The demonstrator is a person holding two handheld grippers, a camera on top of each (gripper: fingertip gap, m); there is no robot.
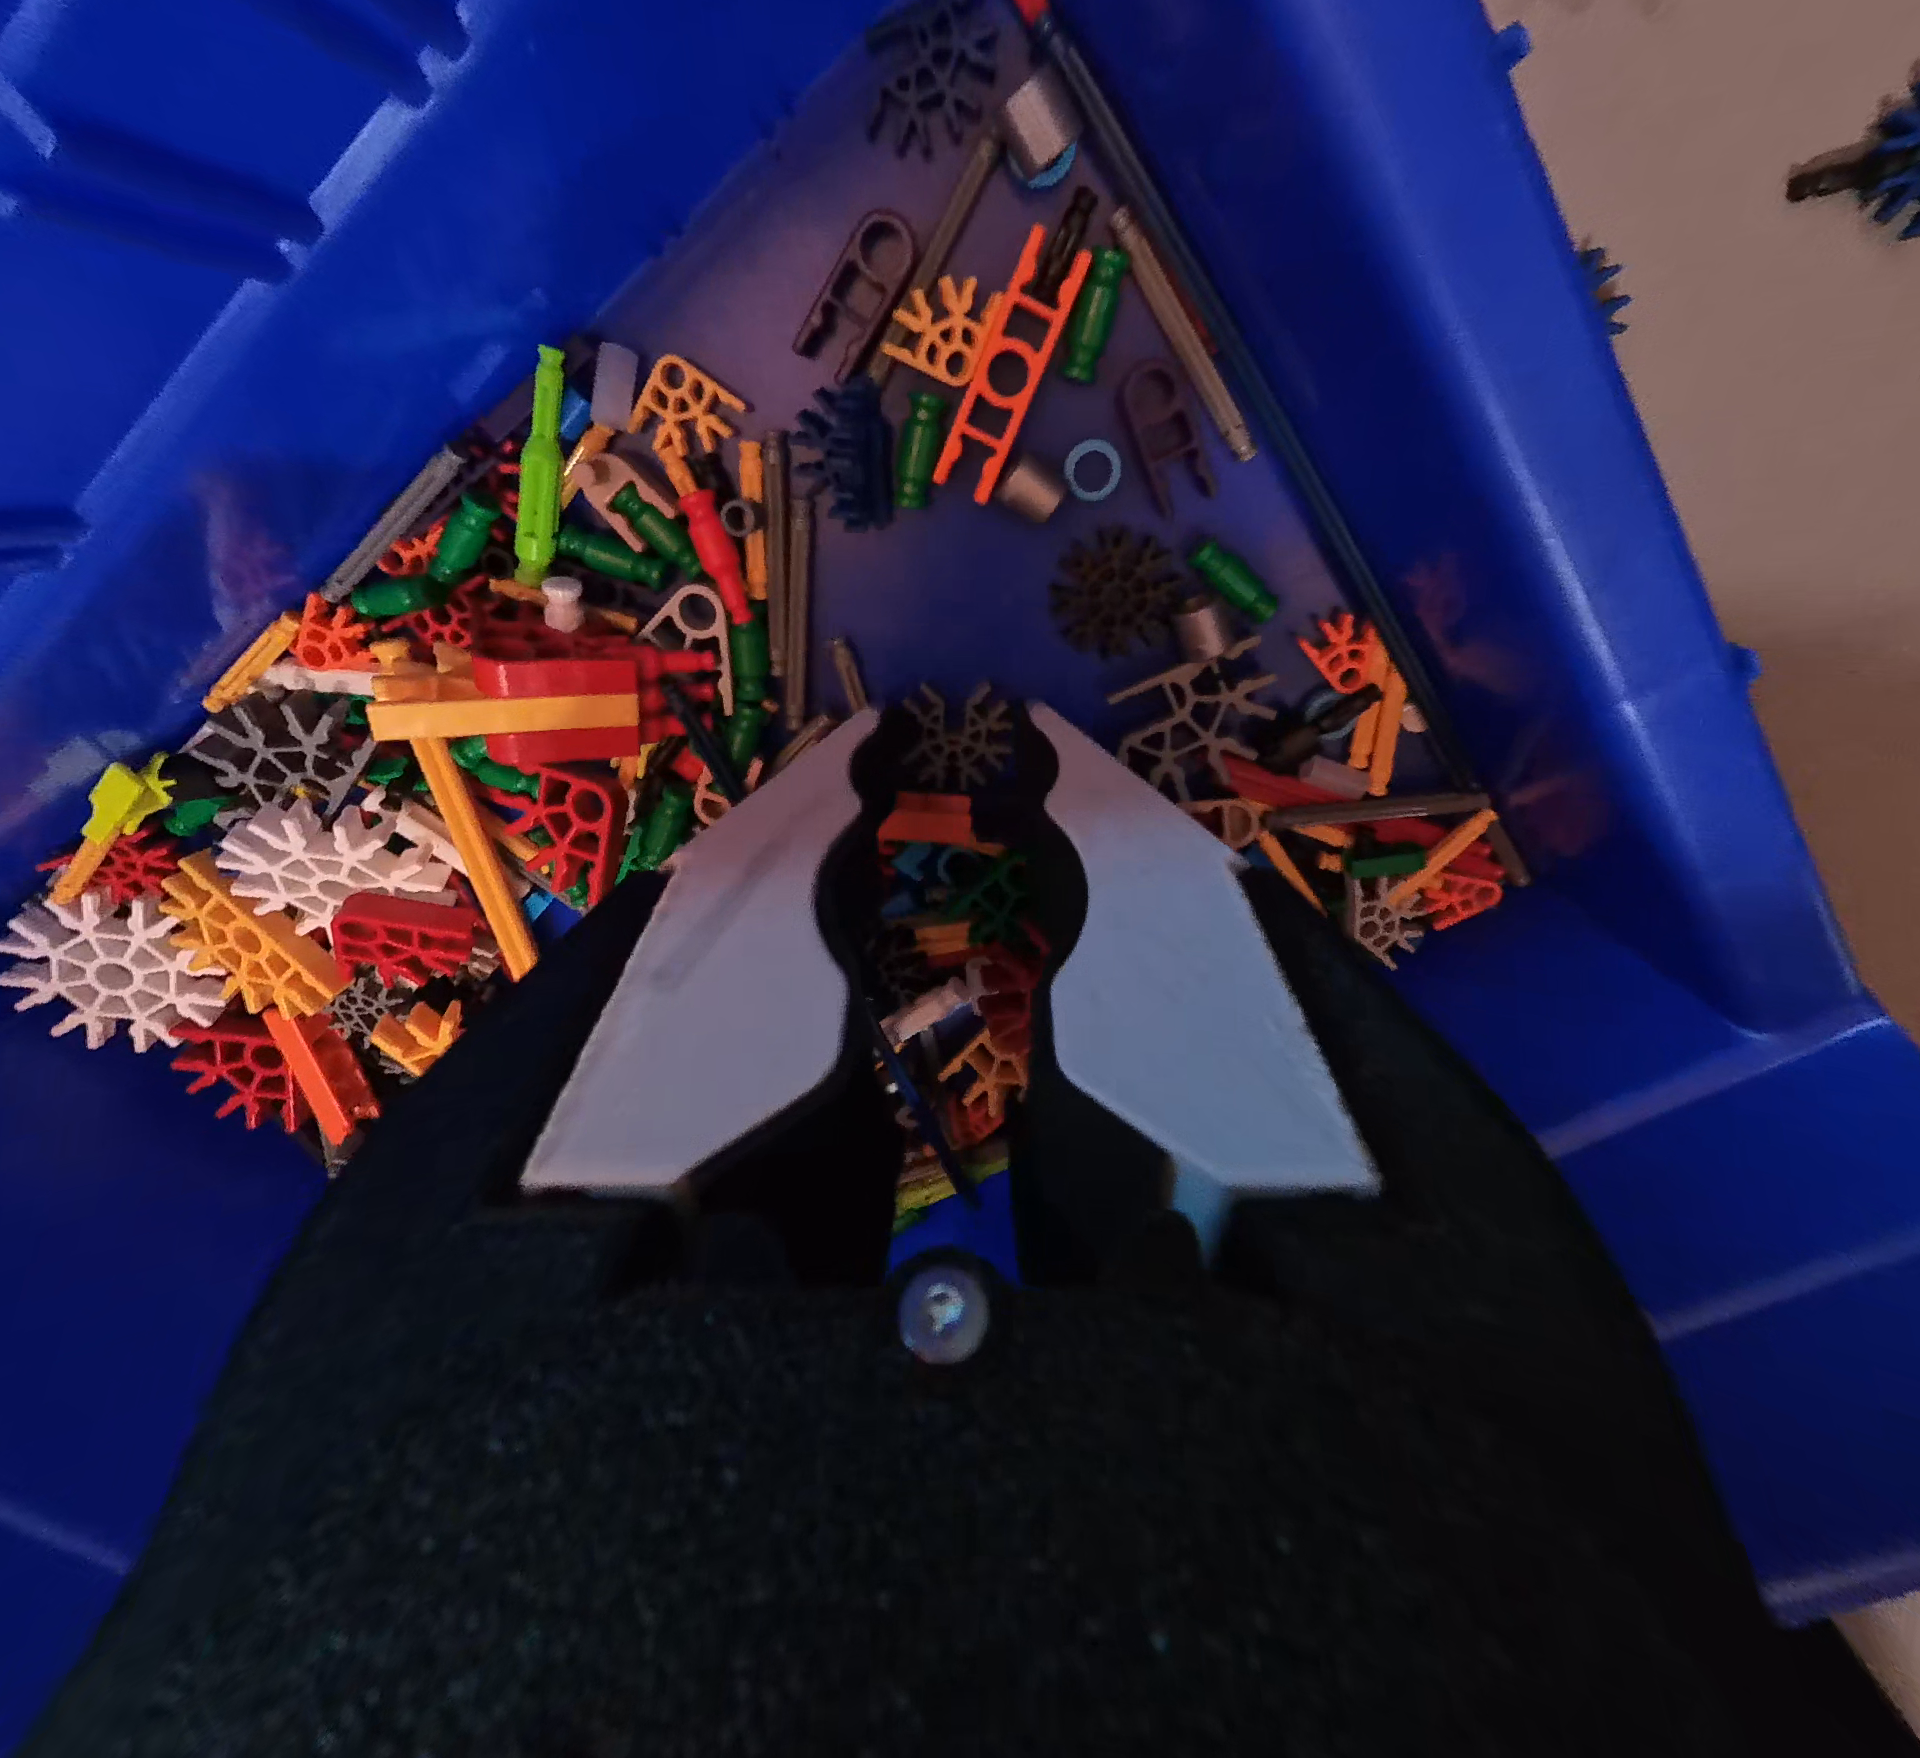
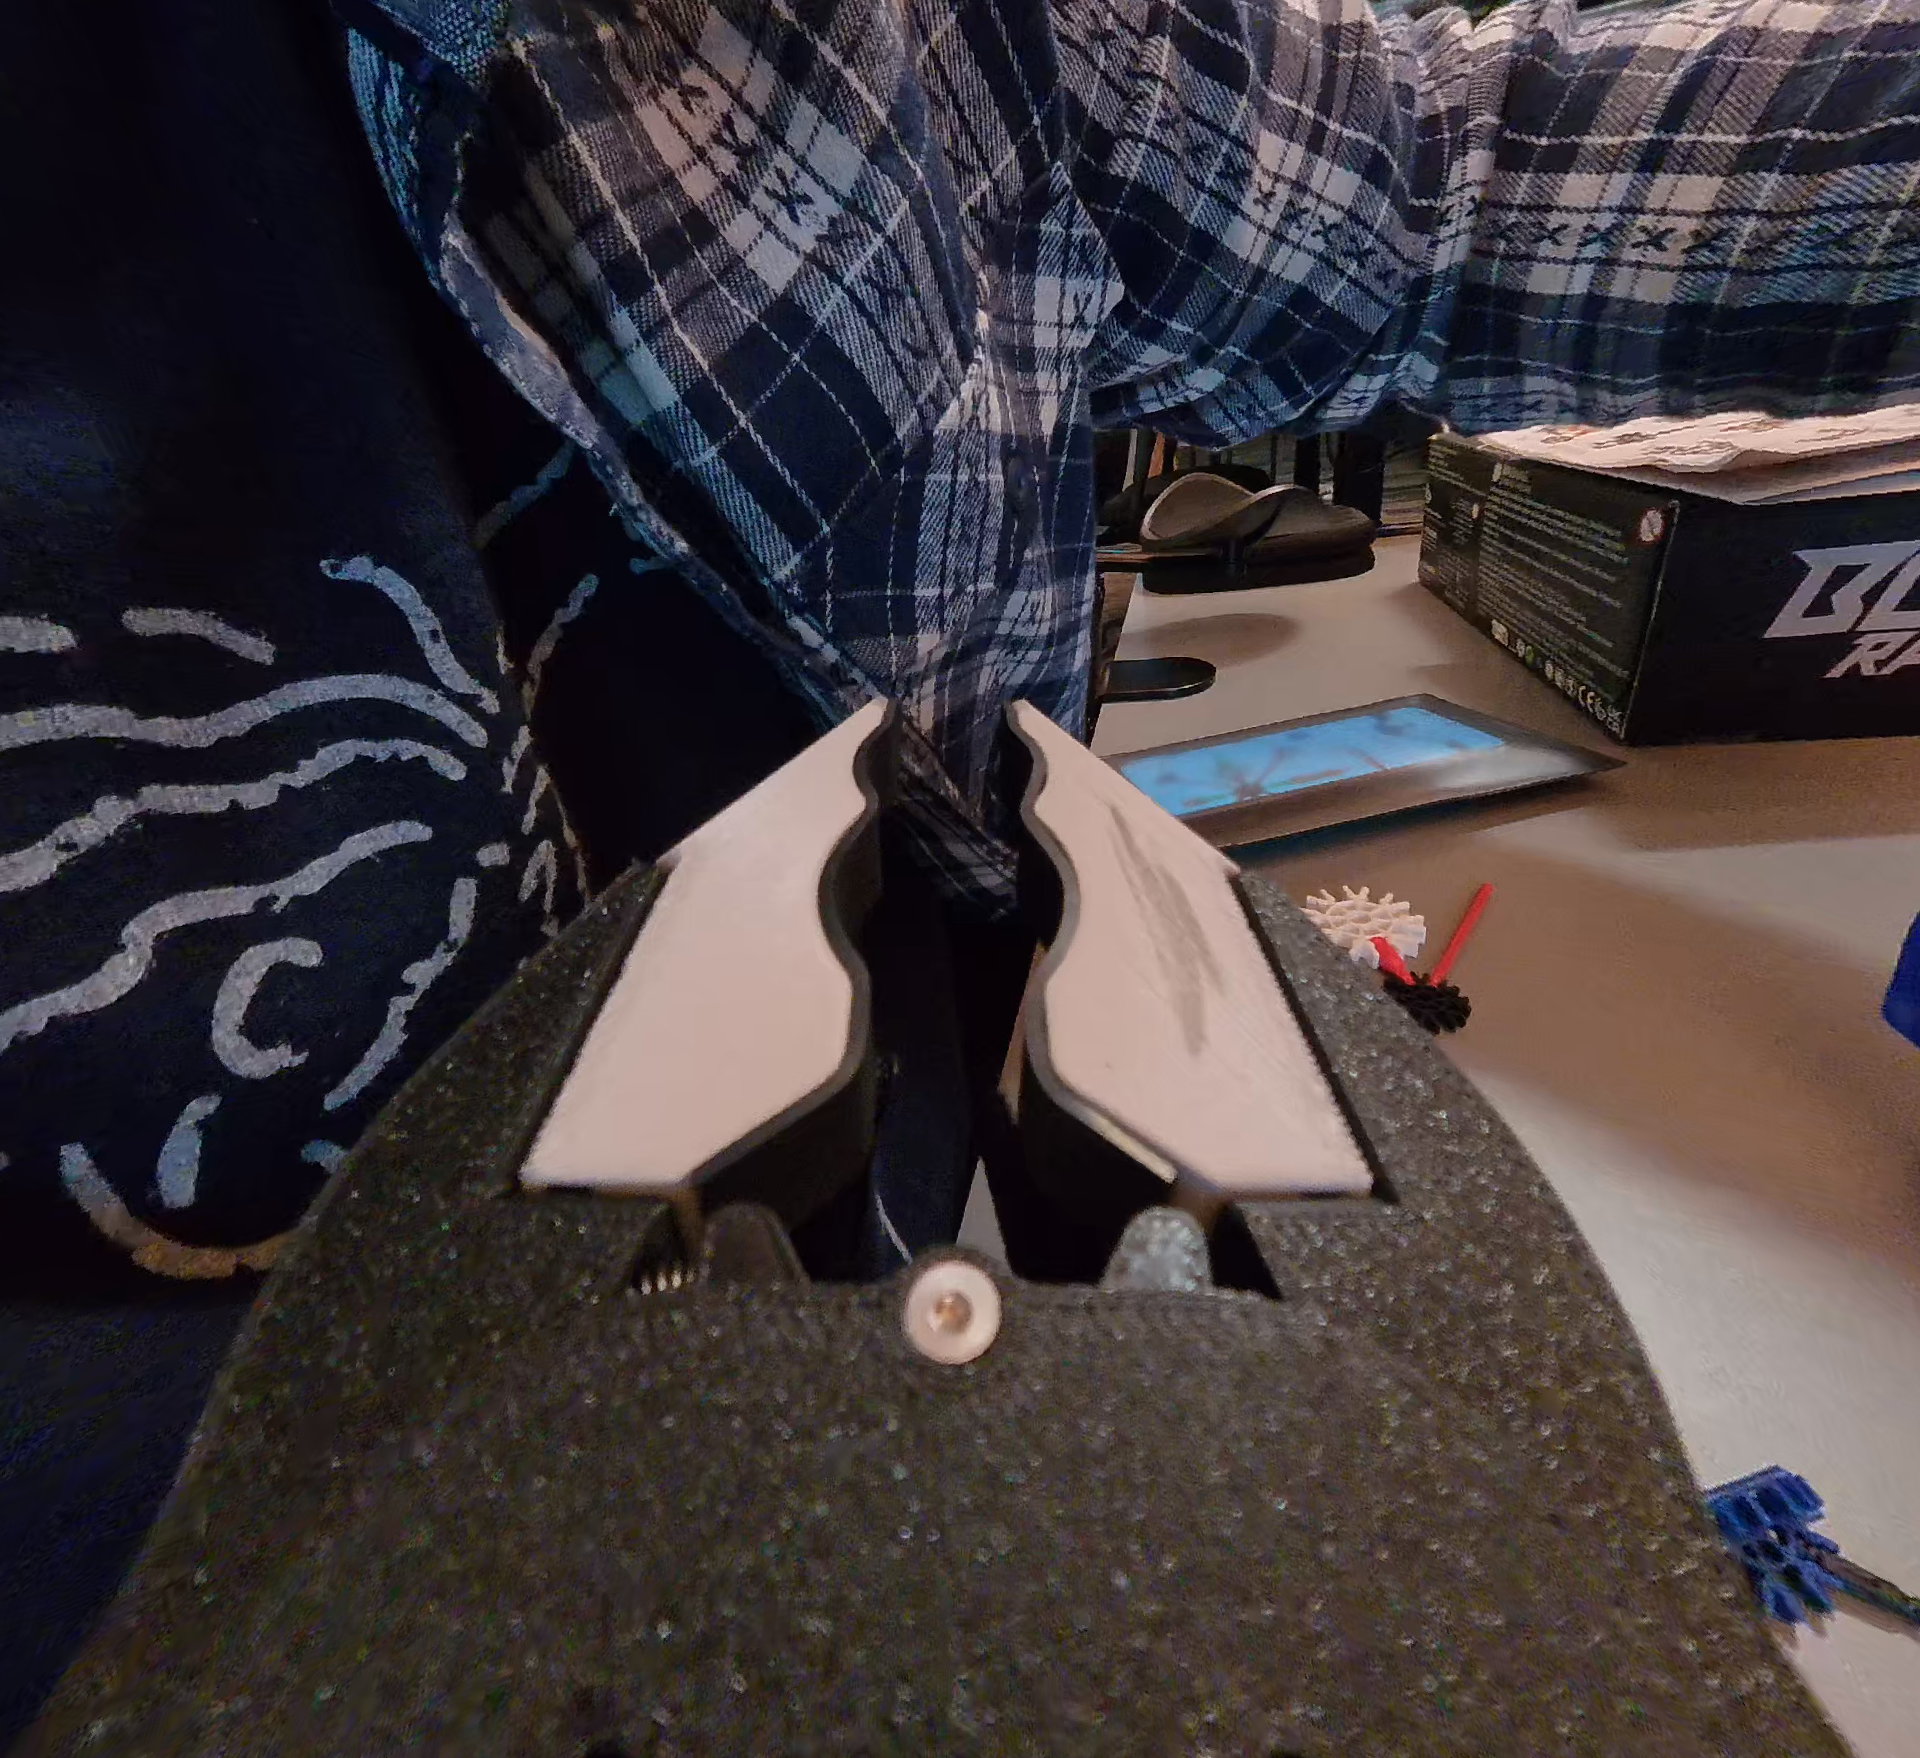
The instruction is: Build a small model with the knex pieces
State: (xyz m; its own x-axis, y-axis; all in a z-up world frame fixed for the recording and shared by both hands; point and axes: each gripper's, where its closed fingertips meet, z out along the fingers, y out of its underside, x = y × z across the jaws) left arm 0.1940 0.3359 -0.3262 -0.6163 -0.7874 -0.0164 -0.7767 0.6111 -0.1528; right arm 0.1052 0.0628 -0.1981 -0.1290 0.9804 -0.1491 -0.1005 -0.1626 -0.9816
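Note:
My left gripper (image 1: 956, 721) reaches down into a blue plastic bin (image 1: 1299, 274) of loose construction-toy pieces. Its jaws stand narrowly apart, with a dark snowflake-shaped connector (image 1: 956, 740) pinched between the tips. More orange, green and red pieces (image 1: 961, 929) show through the gap behind the tips. A thick heap of rods and connectors (image 1: 416, 773) lies to the left, and sparser pieces (image 1: 1018, 358) lie beyond. My right gripper (image 2: 953, 737) is empty, with a narrow gap between its jaws. It points at a person's plaid shirt (image 2: 883, 274), close in front of it.
The bin walls rise steeply on both sides of the left gripper. In the right wrist view, the table (image 2: 1558, 1033) holds a white snowflake connector (image 2: 1361, 919), a red rod (image 2: 1460, 929), a blue connector (image 2: 1766, 1552), a lit tablet (image 2: 1351, 763) and a black box (image 2: 1683, 586). One gripper's finger ends stand about 30 cm off the other's.

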